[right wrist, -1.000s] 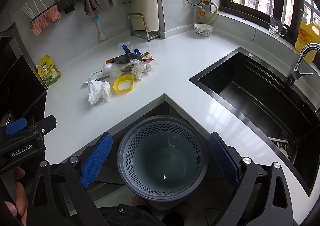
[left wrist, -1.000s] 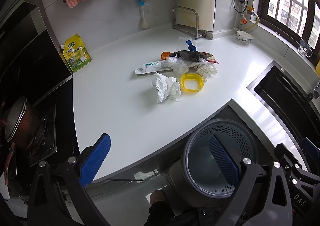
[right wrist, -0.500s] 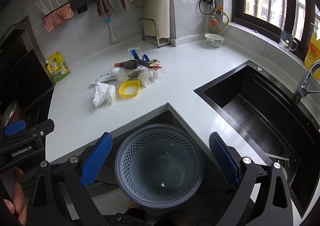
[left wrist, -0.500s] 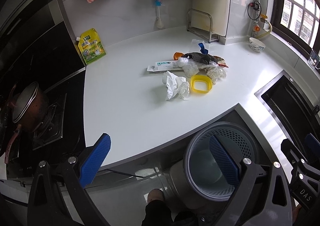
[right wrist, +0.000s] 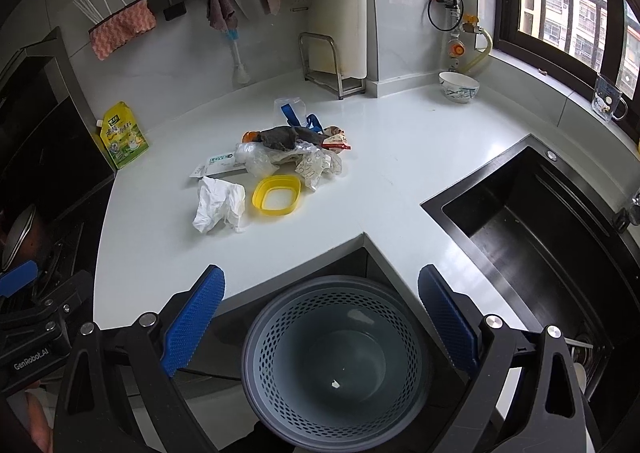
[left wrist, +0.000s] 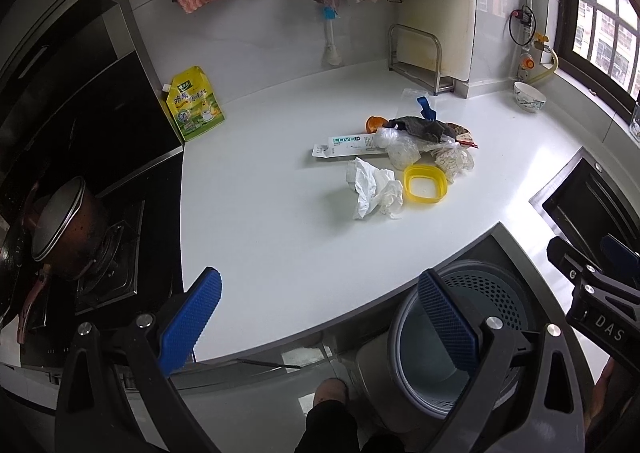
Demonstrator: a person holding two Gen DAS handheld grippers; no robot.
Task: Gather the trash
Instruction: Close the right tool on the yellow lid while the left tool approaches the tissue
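Trash sits in one loose heap near the middle of the white table (right wrist: 400, 173), well apart from both tongs. From the left of the heap: one flat white toothpaste box (right wrist: 218, 165), one crumpled white tissue (right wrist: 220, 205) just in front of it, one orange cap (right wrist: 250, 136) at the back, one clear crumpled plastic bag (right wrist: 260, 161), one dark grey rag (right wrist: 286, 137) draped over the pile, one yellow lid ring (right wrist: 277, 195) lying flat just beside the tissue, one blue clip with a clear cup (right wrist: 292, 109) behind it, one printed plastic wrapper (right wrist: 318, 169), and one red-edged snack packet (right wrist: 338, 141) at the right end (what lies under the rag cannot be made out). Farther left, against the wall, one yellow-green pouch (right wrist: 122, 135) leans upright; far right, near the window, stands one white bowl (right wrist: 459, 87), and one black sink (right wrist: 540, 221) is sunk into the table. Below the table's inner corner stands one grey perforated bin (right wrist: 338, 361), with a single pale scrap on its bottom. The left tongs (left wrist: 320, 327) hover above the table edge, spread wide and holding nothing; the right tongs (right wrist: 322, 327) hang directly above the bin, likewise spread wide and bare.
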